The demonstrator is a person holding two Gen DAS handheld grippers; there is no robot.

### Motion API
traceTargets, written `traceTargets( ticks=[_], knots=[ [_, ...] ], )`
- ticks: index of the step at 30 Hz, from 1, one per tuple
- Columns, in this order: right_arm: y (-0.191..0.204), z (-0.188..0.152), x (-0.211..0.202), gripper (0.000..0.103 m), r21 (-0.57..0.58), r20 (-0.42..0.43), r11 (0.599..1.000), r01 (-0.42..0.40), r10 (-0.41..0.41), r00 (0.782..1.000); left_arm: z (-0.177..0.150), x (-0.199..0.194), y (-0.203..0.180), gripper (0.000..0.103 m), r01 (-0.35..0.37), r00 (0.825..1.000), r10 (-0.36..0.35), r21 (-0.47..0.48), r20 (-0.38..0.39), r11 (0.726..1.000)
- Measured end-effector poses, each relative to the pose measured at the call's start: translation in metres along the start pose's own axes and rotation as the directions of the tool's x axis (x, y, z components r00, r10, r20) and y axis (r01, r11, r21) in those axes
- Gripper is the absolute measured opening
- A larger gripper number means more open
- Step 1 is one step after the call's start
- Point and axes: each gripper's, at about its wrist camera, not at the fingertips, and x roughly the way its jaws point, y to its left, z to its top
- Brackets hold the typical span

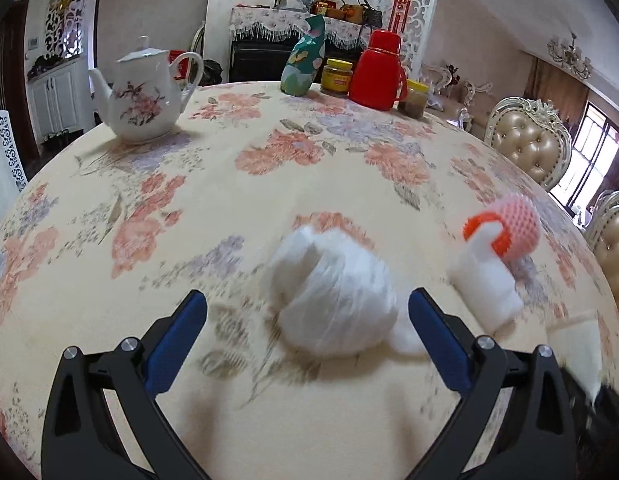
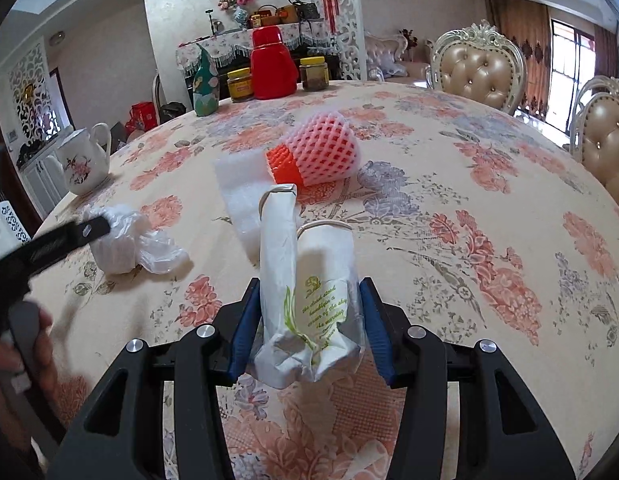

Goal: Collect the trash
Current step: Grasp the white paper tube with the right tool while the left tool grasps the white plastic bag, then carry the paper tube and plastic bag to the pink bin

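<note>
The right gripper (image 2: 307, 316) clenches a crumpled paper cup (image 2: 309, 304); the left gripper (image 1: 307, 312) gapes, released, around a plastic-bag wad (image 1: 333, 292) (blurred) mid-table (image 1: 269, 184).

We are holding the right gripper (image 2: 307, 316) tilted downward, its blue pads (image 2: 242, 322) pressing from both sides on a crumpled paper cup (image 2: 309, 300), which is standing up between the black fingers. We are keeping the left gripper (image 1: 307, 308) angled down as well, its jaws spread wide with nothing pinched between the pads (image 1: 175, 344). At the left edge of the right wrist view, a hand (image 2: 13, 360) is wrapping what seems to be that gripper's handle, though blur softens it.
</note>
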Motion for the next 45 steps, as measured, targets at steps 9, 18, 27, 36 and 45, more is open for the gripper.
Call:
traceTargets(
  ticks=[9,18,27,36,45],
  knots=[
    [-0.001,0.0,-0.002,0.047,0.004,0.008,1.0,-0.01,0.01,1.0,0.003,0.031,-0.014,0.041,-0.019,0.998,0.021,0.032,-0.065,0.999],
    [-0.007,0.001,-0.001,0.047,0.043,0.002,0.999,-0.032,0.032,1.0,-0.039,-0.03,-0.016,0.035,0.012,1.0,-0.014,0.113,0.019,0.994],
    [-0.004,-0.015,-0.023,0.047,-0.007,0.005,0.999,-0.045,0.045,0.999,-0.076,-0.088,-0.013,0.036,0.026,0.995,-0.041,0.152,0.094,0.988],
    [-0.007,-0.047,-0.09,0.047,-0.082,0.06,0.994,-0.066,0.071,0.996,-0.117,-0.145,-0.031,0.036,0.062,0.98,-0.099,0.208,0.174,0.976],
    [-0.031,-0.083,-0.145,0.048,-0.085,0.121,0.996,-0.031,0.041,0.992,-0.159,-0.187,-0.068,0.036,0.131,0.958,-0.199,0.304,0.206,0.944]
  ],
)
